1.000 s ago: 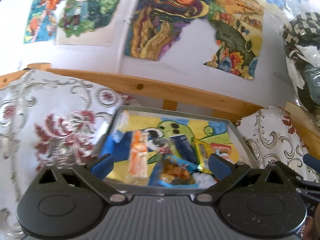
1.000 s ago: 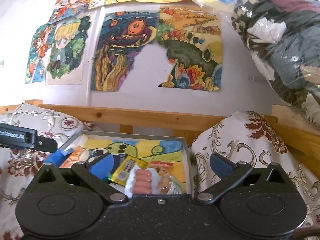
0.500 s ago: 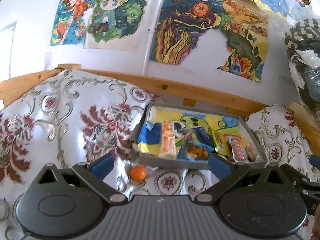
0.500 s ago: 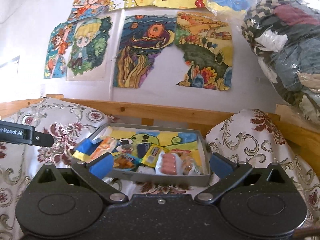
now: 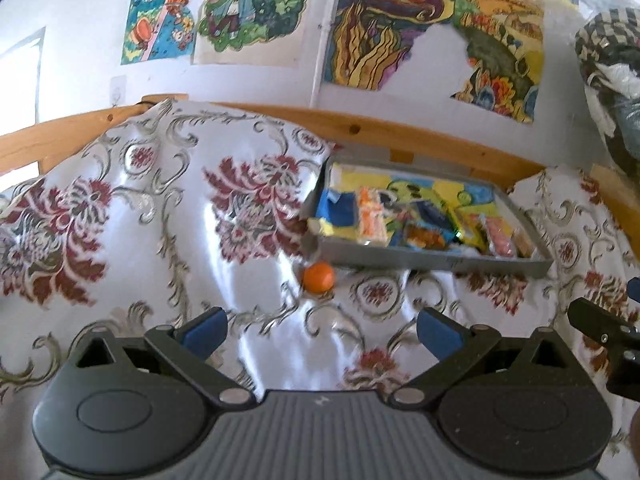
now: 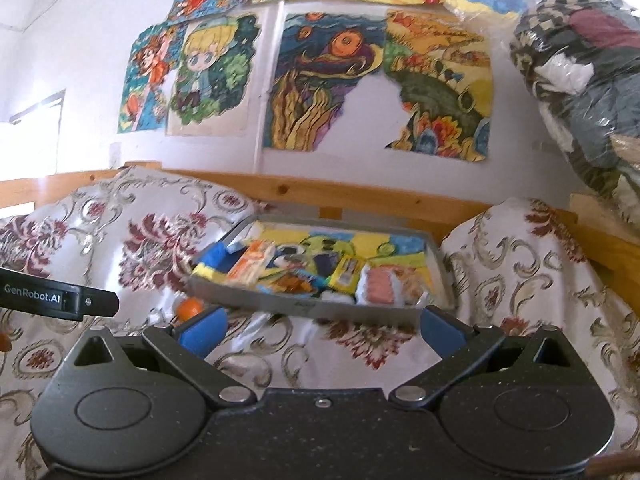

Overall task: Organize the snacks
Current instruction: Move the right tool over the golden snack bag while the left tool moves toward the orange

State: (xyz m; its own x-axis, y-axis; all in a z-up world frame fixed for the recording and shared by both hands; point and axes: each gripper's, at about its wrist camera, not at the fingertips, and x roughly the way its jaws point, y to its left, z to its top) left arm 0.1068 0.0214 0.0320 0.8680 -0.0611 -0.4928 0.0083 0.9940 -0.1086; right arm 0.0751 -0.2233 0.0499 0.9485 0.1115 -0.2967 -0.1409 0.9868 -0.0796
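Observation:
A grey tray (image 5: 440,262) (image 6: 320,307) with a painted bottom lies on a floral cloth and holds several snack packets: a blue-and-yellow pack (image 5: 335,216), an orange-white pack (image 5: 371,220) (image 6: 252,266), a sausage pack (image 6: 378,282). A small orange ball (image 5: 318,276) (image 6: 190,307) rests on the cloth just before the tray's near-left corner. My left gripper (image 5: 320,334) is open and empty, pulled back from the tray. My right gripper (image 6: 320,330) is open and empty too, a short way before the tray's front wall.
The floral cloth (image 5: 160,220) covers the whole surface, bulging at left and right. A wooden rail (image 6: 360,196) runs behind the tray, below a wall of drawings. A plastic bag of clothes (image 6: 580,92) hangs at the upper right.
Both grippers have drawn back from the tray, which now looks smaller and farther off. The orange ball on the cloth has come into view. Both stay open and empty.

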